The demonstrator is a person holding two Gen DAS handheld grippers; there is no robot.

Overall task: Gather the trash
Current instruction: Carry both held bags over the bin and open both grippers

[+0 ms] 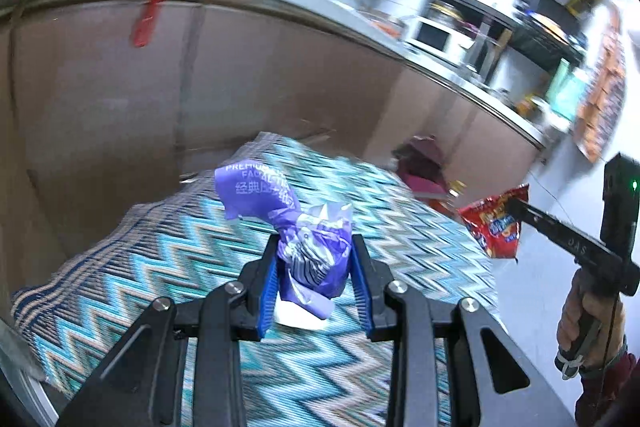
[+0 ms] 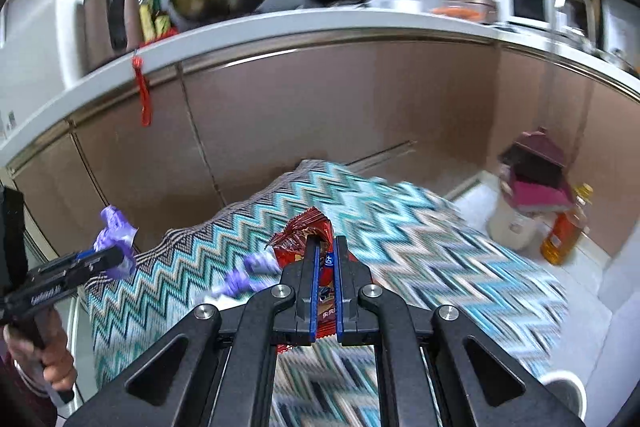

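1. Kitchen floor, mid-collection: the left gripper (image 1: pixel 314 267) stands clamped on a crumpled purple tissue-pack wrapper (image 1: pixel 308 247), its blue pads pressing the wad from both sides, with the free end of the wrapper rising up and to the left above the fingertips.

2. The right gripper (image 2: pixel 327 251) is closed almost flat on a red snack packet (image 2: pixel 308 235); the packet's long axis runs along the fingers, its crimped top poking out past the tips and its lower edge showing below the pads.

3. Both pieces hang in the air above a teal zigzag rug (image 2: pixel 440 227), clear of it.

4. One more purple scrap (image 2: pixel 248 273) lies on the rug just left of the right gripper's fingers, between the two hands; judged from the right wrist view, the right hand is the nearer.

5. The maroon swing-lid bin (image 2: pixel 532 179) stands against the cabinets, beyond the rug's far right corner, beside an oil bottle (image 2: pixel 564 227). It lies ahead and to the right of both grippers, the right hand closer, so the drop-off probably begins there.
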